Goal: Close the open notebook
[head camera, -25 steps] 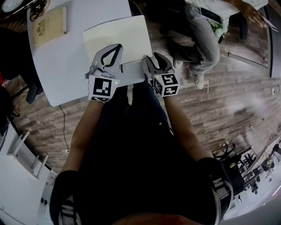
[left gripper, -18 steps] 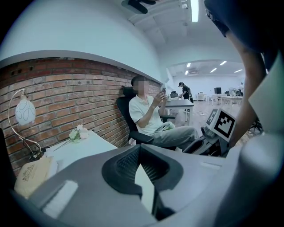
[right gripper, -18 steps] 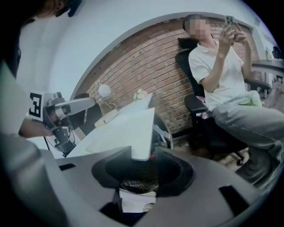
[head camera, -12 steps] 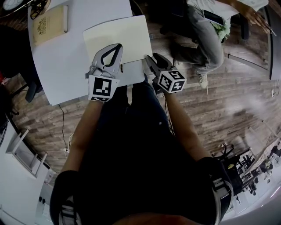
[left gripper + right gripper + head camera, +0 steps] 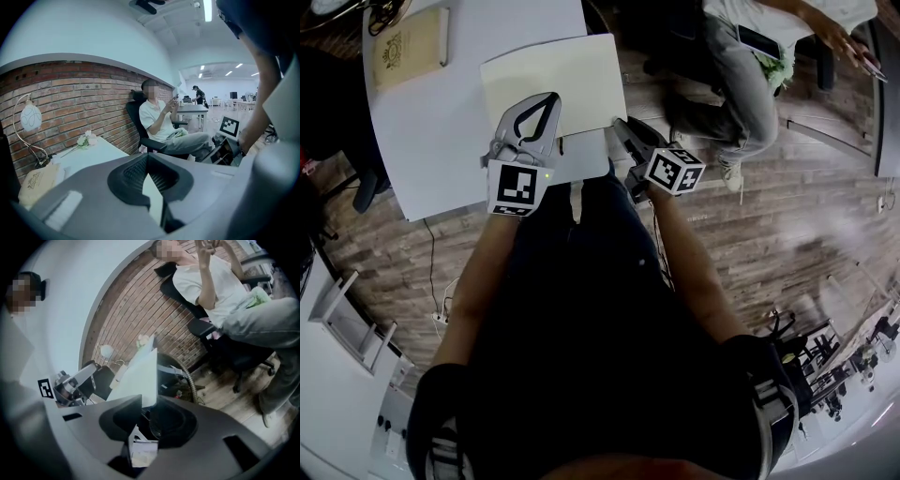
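**Open notebook on the table, both claws at it**

- Notebook (image 5: 567, 80): open, pale pages up, flat on the white table (image 5: 441, 141).
- My left claw (image 5: 551, 99): lies over the notebook's near left part. Its jaws are drawn together at the tips. I cannot tell whether they pinch a page.
- My right claw (image 5: 623, 129): at the notebook's near right corner, rolled onto its side. Its jaws are closing with a gap between them. The edge of a white sheet stands in that gap, and the pads do not press on it.
- Tan book (image 5: 405, 52): closed, well left of the notebook, at the table's far corner.
- Seated person (image 5: 741, 66): right of the notebook, off the table, above the wood floor.
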{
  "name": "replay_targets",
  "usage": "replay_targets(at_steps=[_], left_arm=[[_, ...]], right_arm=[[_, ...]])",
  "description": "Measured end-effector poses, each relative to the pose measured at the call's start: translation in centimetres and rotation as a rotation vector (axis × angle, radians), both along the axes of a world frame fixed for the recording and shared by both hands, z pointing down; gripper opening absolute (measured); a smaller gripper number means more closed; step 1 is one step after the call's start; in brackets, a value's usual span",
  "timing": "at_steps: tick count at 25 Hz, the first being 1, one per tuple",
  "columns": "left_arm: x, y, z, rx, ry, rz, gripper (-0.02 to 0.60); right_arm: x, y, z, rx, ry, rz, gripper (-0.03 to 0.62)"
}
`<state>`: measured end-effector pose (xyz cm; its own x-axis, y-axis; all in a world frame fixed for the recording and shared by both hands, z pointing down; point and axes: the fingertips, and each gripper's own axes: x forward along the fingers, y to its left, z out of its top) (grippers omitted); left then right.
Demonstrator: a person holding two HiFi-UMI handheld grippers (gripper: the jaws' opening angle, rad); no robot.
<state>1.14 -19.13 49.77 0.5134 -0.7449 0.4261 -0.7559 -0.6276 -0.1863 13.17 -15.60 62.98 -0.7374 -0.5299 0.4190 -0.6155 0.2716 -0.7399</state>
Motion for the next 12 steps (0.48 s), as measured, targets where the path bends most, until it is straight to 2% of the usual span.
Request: replay_targets(at_steps=[12], left_arm=[[-1.3, 0.1, -0.9, 0.023, 0.016, -0.032, 0.006]], right_arm=[[0.4, -0.2, -1.1, -0.021, 0.094, 0.049, 0.086]])
